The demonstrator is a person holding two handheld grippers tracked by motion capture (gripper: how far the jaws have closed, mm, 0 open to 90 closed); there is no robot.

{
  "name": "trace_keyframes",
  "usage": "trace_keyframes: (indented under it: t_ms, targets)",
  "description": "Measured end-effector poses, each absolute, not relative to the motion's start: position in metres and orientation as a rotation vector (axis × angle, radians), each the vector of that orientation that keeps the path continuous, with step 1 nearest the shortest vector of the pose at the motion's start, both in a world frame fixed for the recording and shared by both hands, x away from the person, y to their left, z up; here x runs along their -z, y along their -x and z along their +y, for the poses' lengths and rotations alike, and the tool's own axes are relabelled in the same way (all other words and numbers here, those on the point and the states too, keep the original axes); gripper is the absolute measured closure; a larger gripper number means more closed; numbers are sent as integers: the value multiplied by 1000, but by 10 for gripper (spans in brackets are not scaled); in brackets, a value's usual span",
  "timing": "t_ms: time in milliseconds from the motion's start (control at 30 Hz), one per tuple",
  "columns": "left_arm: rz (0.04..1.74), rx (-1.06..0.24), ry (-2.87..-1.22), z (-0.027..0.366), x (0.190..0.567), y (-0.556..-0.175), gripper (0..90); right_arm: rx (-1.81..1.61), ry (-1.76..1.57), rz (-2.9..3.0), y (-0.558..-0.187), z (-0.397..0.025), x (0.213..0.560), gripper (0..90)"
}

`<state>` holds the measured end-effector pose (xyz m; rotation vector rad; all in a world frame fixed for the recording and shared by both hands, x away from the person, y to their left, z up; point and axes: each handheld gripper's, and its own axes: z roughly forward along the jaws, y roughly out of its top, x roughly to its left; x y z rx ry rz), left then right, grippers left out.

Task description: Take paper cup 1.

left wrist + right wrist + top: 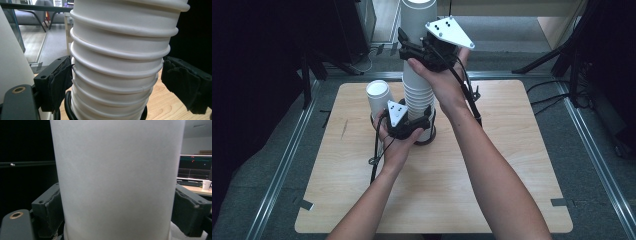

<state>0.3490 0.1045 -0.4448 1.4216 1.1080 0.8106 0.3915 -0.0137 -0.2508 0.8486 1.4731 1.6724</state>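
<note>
A tall stack of white paper cups [419,95] stands in a black ring base [432,136] on the wooden table [497,170]. My left gripper [419,123] is low on the stack, and both pads press the ribbed rims [117,62]. My right gripper [411,48] is held high, its jaws closed against the smooth wall of the top cup [414,22], which is the white surface [117,175] between the pads in the right gripper view. A single white cup [378,95] stands just left of the stack.
Metal rails [287,160] run along the table's sides, on grey floor. Black stand legs [557,55] reach in at the far right and far left. Cables [472,100] trail from both grippers over the tabletop.
</note>
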Motion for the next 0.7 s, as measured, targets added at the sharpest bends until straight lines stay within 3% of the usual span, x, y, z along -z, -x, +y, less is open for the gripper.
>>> trace_keyframes:
  t_ms: [700]
  targets:
    - [1094, -804, -1433, 110, 447, -344, 136, -1665, -879, 1429, -392, -31, 235, 115]
